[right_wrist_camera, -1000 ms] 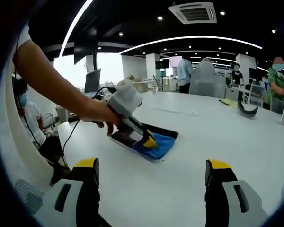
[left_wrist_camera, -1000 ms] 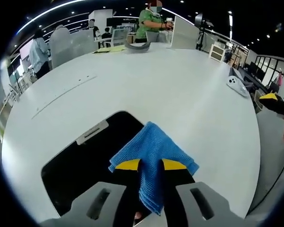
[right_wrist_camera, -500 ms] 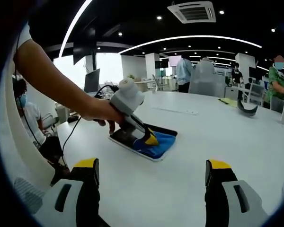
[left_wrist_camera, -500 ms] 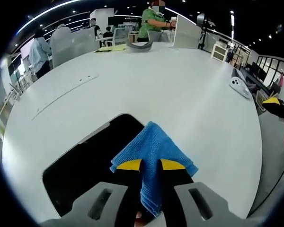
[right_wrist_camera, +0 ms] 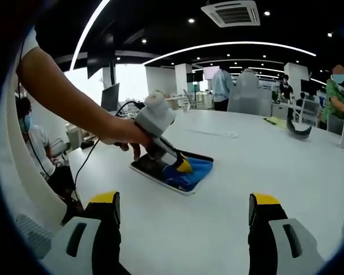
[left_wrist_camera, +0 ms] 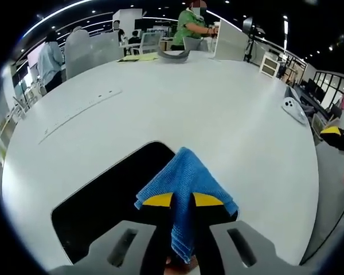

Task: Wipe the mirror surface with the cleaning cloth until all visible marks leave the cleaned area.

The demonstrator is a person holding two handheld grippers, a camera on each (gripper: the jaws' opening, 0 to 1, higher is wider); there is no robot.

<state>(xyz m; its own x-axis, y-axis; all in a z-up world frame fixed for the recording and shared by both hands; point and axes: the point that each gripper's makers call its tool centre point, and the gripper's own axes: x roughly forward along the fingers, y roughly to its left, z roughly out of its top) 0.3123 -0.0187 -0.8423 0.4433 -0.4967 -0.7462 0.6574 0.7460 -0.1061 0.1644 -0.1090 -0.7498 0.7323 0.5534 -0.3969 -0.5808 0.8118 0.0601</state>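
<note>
My left gripper (left_wrist_camera: 182, 200) pinches the blue cleaning cloth (left_wrist_camera: 186, 177), pressed on the mirror (left_wrist_camera: 103, 197), whose unwiped length runs toward eight o'clock. My right gripper (right_wrist_camera: 183, 215), jaws spread and empty, hangs well apart; any marks probably hide in the dark glass.

We've got our left gripper (left_wrist_camera: 182, 199) pinched tight on the blue cleaning cloth (left_wrist_camera: 186, 177), while our right gripper (right_wrist_camera: 184, 207) hovers, jaws spread wide.

one mirror (left_wrist_camera: 103, 197), one cloth (left_wrist_camera: 186, 180) (blue)
</note>
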